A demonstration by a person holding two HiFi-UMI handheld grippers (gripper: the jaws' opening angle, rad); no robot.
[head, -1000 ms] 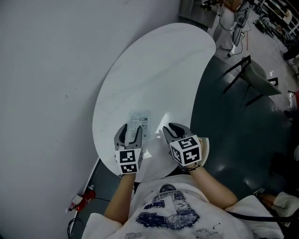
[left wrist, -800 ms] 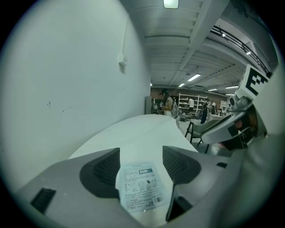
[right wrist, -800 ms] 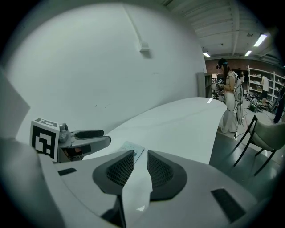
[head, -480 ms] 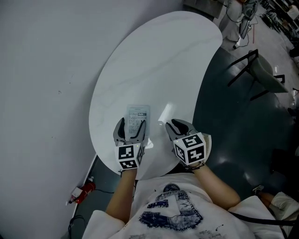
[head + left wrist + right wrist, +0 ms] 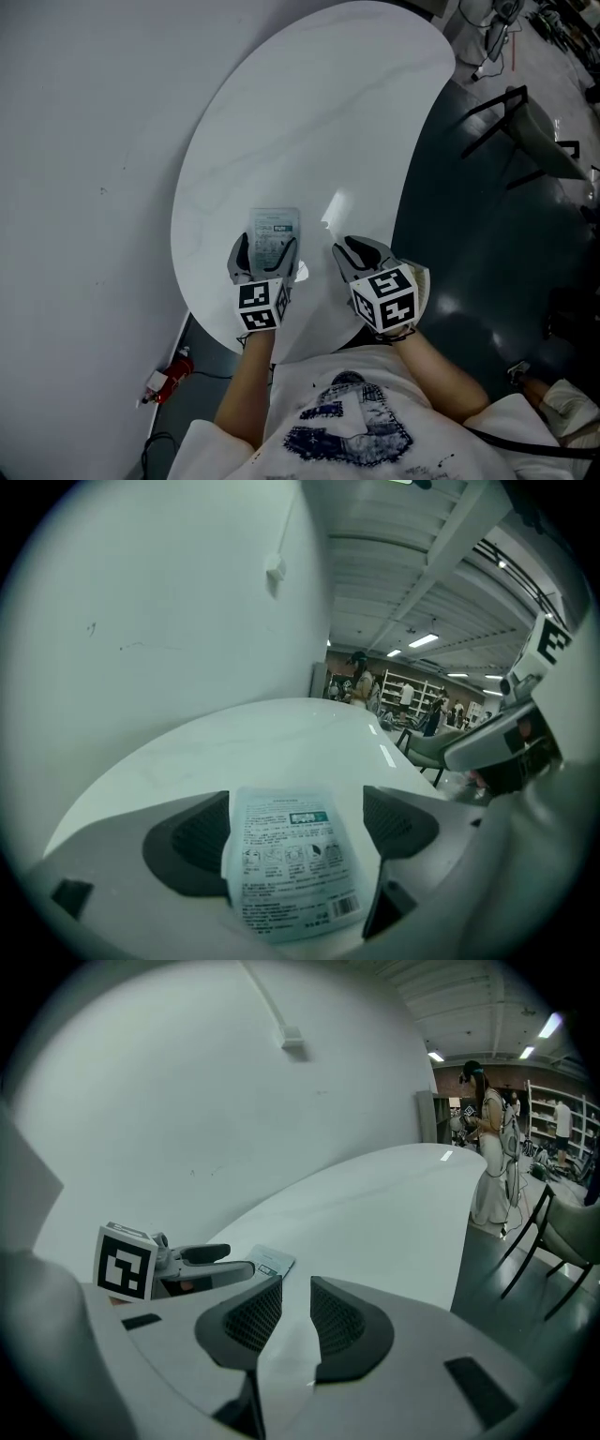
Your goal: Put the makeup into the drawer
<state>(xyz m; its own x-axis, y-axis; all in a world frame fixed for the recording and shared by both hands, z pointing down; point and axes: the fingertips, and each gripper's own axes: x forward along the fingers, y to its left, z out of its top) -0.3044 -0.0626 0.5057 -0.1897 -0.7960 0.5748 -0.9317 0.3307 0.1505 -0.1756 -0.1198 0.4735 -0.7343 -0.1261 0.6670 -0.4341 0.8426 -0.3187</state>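
A flat pale makeup sachet (image 5: 273, 232) with printed text lies on the white oval table (image 5: 309, 122) near its front edge. My left gripper (image 5: 264, 253) has come down over the sachet's near end, and its jaws are opening. In the left gripper view the sachet (image 5: 291, 864) lies between the wide jaws of the left gripper (image 5: 295, 806), and the pads do not press on it. My right gripper (image 5: 349, 251) hovers just to the right, apart from the sachet. The right gripper (image 5: 295, 1305) keeps a narrow gap with only table surface showing through. The sachet (image 5: 272, 1260) lies to its left.
A pale wall runs along the table's left side. A black-framed chair (image 5: 525, 131) stands on the dark floor to the right. A small red object (image 5: 169, 380) lies on the floor below the table's front edge. People and shelves (image 5: 487, 1147) show far behind.
The left gripper has sunk and moved forward over the sachet, its jaws spreading wider. The right gripper has dropped a little, its jaws unchanged.
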